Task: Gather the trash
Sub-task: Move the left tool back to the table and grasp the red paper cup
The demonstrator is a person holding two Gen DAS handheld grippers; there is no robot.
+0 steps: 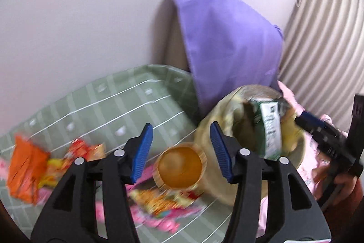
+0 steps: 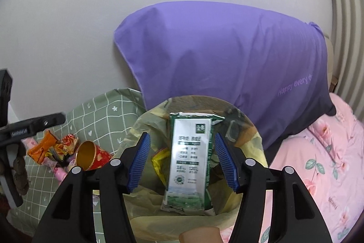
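A bin lined with a yellowish bag (image 2: pixel 254 142) stands between the green checked cloth and pink bedding. A green and white milk carton (image 2: pixel 191 152) rests in its mouth. My right gripper (image 2: pixel 182 137) hovers open over the bin, its pads on either side of the carton and apart from it. My left gripper (image 1: pixel 180 129) is open and empty above the cloth. Beyond it lies a red paper cup with a gold inside (image 1: pixel 179 165), tipped on its side. An orange wrapper (image 1: pixel 25 167) and pink and yellow wrappers (image 1: pixel 159 218) lie around the cup.
The green checked cloth (image 1: pixel 102 101) covers the surface on the left. A purple fabric cover (image 2: pixel 227 56) rises behind the bin against the white wall. Pink floral bedding (image 2: pixel 329 163) fills the right side, with a pleated curtain (image 1: pixel 323 38) behind it.
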